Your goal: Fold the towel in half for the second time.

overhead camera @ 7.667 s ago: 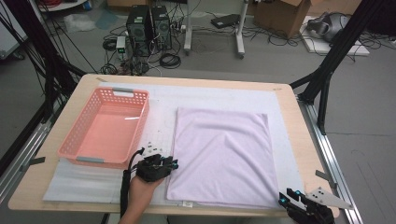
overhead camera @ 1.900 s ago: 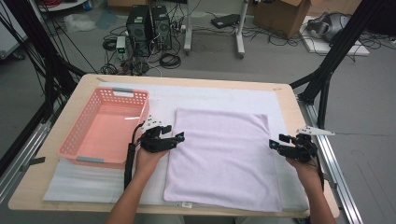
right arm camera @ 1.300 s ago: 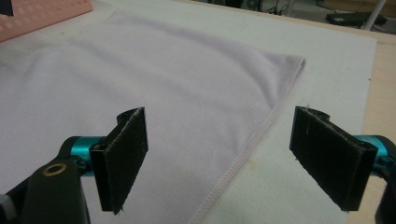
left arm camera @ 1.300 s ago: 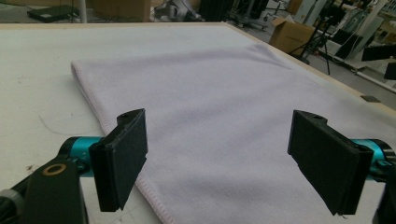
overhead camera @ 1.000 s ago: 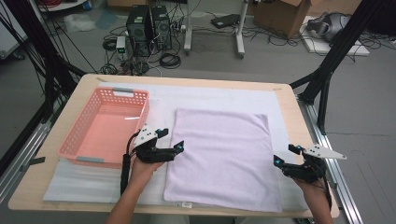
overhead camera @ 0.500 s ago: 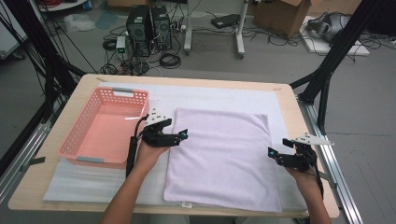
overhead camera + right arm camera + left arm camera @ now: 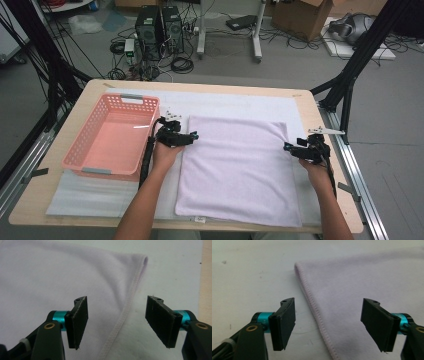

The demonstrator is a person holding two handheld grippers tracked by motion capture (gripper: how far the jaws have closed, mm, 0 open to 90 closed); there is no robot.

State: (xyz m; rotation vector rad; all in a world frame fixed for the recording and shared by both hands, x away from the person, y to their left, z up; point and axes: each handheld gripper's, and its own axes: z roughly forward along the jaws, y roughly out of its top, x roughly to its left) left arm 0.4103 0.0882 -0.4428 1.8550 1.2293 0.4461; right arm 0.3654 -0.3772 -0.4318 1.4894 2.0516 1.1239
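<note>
Two forearms reaching in from the near edge, one gripper per hand, both moved up the towel's sides in the last couple of seconds. Left gripper (image 7: 192, 135) now parked at the left hem of the lilac towel (image 7: 240, 170), close to the far-left corner, jaws spread wide with the stitched edge running between them. Right gripper (image 7: 287, 146) swung back in from the table's right margin, now at the right hem near the far-right corner, jaws likewise spread and straddling the seam. Nothing pinched yet on either side. Towel itself unmoved, flat on the white mat (image 7: 225, 102), pink basket (image 7: 112, 136) just beside it to the left, empty. Further back, bare table top (image 7: 200, 86), then cables and computer towers (image 7: 160, 25) on the floor. Looks like a two-corner grab being lined up, probably for a fold toward the near edge; closing on the hems likely next, though only a guess.
</note>
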